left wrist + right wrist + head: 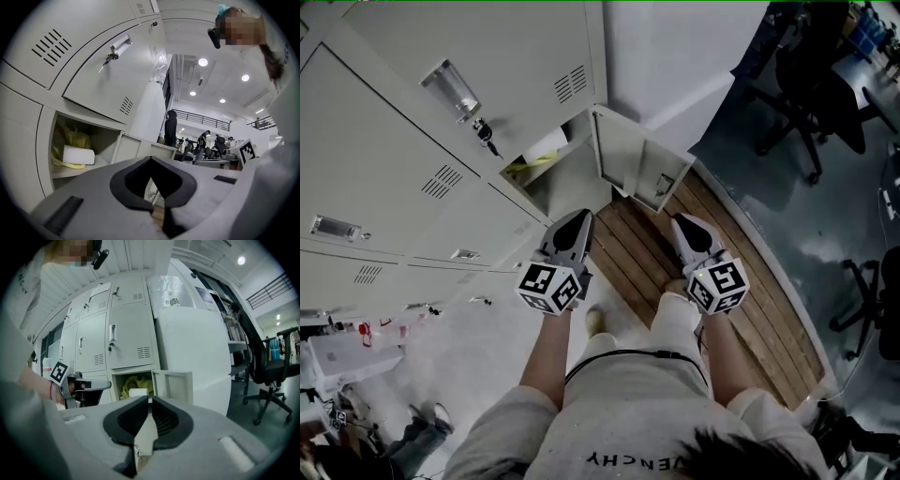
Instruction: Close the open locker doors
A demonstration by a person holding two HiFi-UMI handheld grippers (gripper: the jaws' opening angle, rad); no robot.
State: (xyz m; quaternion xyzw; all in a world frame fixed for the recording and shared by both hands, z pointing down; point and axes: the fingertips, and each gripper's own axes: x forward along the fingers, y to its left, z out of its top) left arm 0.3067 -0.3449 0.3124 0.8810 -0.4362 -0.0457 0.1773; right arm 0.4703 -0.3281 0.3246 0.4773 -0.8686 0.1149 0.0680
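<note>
At the right end of a bank of pale grey metal lockers (403, 141), one small square compartment (570, 187) stands open. Its pale grey metal locker door (639, 164) hangs swung out on the compartment's right side, roughly square to the locker fronts. Inside the compartment lie a white paper roll (78, 155) and crumpled yellow plastic (70, 137) behind it. The left gripper (580, 219) is held in front of the compartment, a little left of its opening, touching nothing; its dark-padded jaws meet tip to tip with nothing between them. The right gripper (682, 223) points towards the open door from in front of the compartment's right side, apart from it; its jaws stand a thin crack apart and grip nothing. Directly above the compartment, a closed door carries a key (488, 141) in its lock. In front of the compartment runs a strip of brown wooden floor planks (642, 258), and black office chairs (811, 89) stand well off to its right.
</note>
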